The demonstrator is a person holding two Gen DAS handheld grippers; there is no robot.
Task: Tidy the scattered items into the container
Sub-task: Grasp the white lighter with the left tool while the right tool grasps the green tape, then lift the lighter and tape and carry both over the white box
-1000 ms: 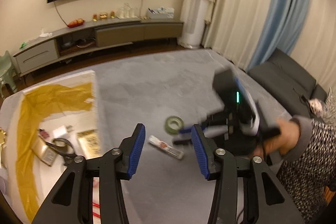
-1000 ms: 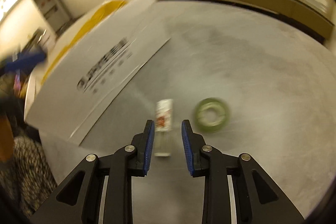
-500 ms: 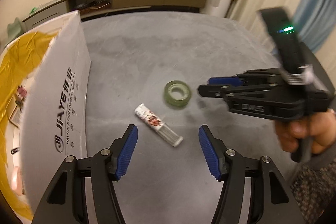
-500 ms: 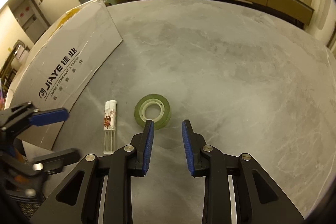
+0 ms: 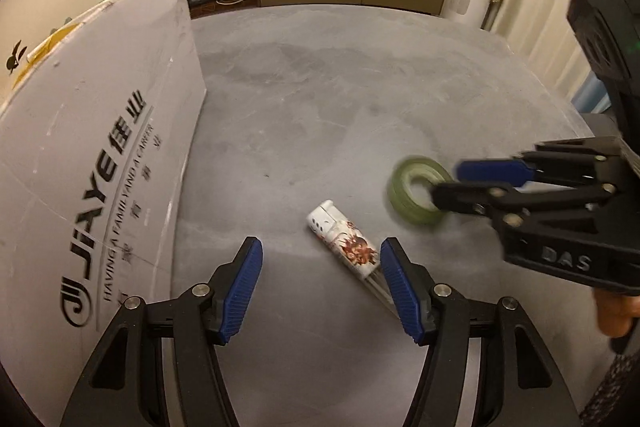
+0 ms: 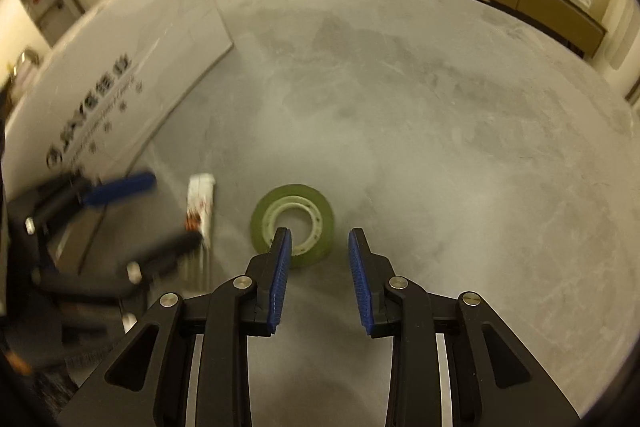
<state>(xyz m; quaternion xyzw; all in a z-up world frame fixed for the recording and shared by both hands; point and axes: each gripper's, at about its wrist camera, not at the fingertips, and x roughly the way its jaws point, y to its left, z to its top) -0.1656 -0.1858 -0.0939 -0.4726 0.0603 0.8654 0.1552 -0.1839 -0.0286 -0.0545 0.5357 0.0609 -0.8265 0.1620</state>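
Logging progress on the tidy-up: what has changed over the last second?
Both tongs closed in: left tongs now straddle the lighter, and right tongs, opened wider, reach the green tape roll. Nothing gripped yet. Lighter, tape and white box stayed put.

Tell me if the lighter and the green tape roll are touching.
Apart. The left wrist view shows bare grey floor between the lighter and the green tape roll; the right wrist view agrees.

Lighter [image 5: 347,242] end hidden; green tape [image 5: 416,195] blurred.
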